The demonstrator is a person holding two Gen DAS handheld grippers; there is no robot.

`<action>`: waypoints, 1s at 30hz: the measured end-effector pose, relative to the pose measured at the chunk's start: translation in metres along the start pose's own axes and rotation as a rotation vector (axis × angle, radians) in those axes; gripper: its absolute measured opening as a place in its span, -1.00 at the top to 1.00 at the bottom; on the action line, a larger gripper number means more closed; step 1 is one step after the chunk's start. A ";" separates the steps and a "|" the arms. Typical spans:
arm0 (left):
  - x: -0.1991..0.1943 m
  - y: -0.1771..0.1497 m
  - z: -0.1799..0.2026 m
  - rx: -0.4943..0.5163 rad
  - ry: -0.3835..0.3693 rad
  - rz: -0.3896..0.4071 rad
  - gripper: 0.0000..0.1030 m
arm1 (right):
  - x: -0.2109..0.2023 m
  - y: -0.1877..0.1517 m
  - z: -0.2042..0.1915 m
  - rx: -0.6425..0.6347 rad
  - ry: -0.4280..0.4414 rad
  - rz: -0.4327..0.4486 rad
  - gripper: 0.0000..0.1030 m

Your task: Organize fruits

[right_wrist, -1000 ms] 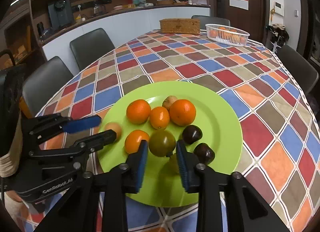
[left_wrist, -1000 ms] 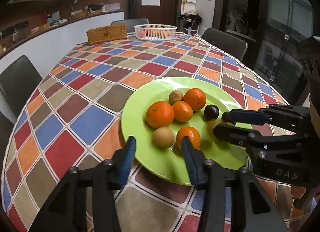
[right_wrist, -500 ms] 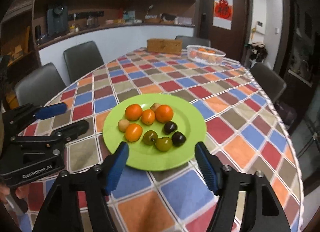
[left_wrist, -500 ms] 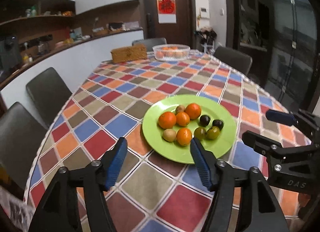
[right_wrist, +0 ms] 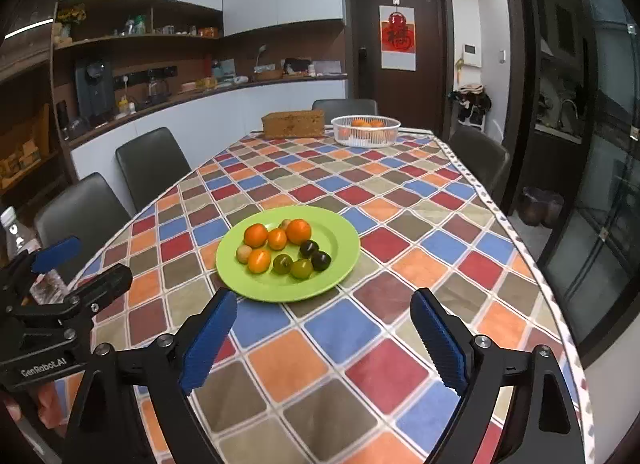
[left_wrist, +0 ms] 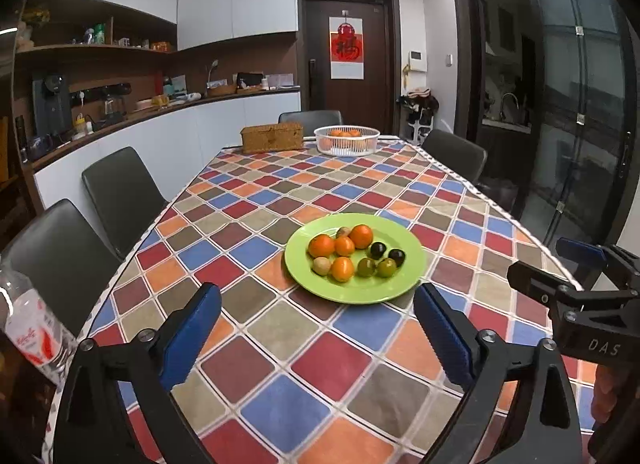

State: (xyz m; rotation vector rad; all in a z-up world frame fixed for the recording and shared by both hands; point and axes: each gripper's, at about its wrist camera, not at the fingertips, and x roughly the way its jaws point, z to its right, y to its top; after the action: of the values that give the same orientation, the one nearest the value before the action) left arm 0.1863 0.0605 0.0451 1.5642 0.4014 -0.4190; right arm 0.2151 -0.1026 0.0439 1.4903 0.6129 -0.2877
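Observation:
A green plate [left_wrist: 404, 280] [right_wrist: 340, 264] sits mid-table on the checked cloth. On it lie several oranges [left_wrist: 321, 245] [right_wrist: 256, 235], small tan fruits [left_wrist: 322, 265], two green fruits [left_wrist: 386, 267] [right_wrist: 301, 268] and two dark plums [left_wrist: 377, 250] [right_wrist: 321, 260]. My left gripper [left_wrist: 318, 338] is open and empty, held back from the plate above the table's near end; it shows at the left in the right wrist view [right_wrist: 76, 264]. My right gripper [right_wrist: 322, 340] is open and empty too; it shows at the right in the left wrist view [left_wrist: 560, 264].
A white basket of oranges [left_wrist: 347, 140] [right_wrist: 366, 130] and a wicker box [left_wrist: 272, 137] [right_wrist: 293, 124] stand at the table's far end. Dark chairs [left_wrist: 120, 192] line both sides. A plastic bottle [left_wrist: 28, 328] stands at the near left. A counter runs along the left wall.
Both grippers have drawn back and up from the plate and opened wider. The green fruit that was between my right fingers now lies on the plate.

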 end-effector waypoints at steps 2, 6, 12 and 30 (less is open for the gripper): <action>-0.011 -0.002 0.003 0.005 -0.002 0.011 -0.98 | -0.012 -0.004 0.001 -0.001 -0.009 0.011 -0.79; -0.030 -0.007 0.012 0.025 0.010 0.032 -0.99 | -0.032 -0.012 0.007 0.016 -0.021 0.031 -0.79; -0.051 -0.015 0.022 0.035 0.005 0.056 -0.99 | -0.056 -0.022 0.016 0.048 -0.030 0.056 -0.79; -0.085 -0.027 0.032 0.024 -0.024 0.084 -0.99 | -0.092 -0.045 0.021 0.057 -0.054 0.087 -0.79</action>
State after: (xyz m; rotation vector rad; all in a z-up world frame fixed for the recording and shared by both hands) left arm 0.0984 0.0297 0.0632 1.5916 0.3121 -0.3780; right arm 0.1200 -0.1439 0.0553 1.5544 0.4994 -0.2787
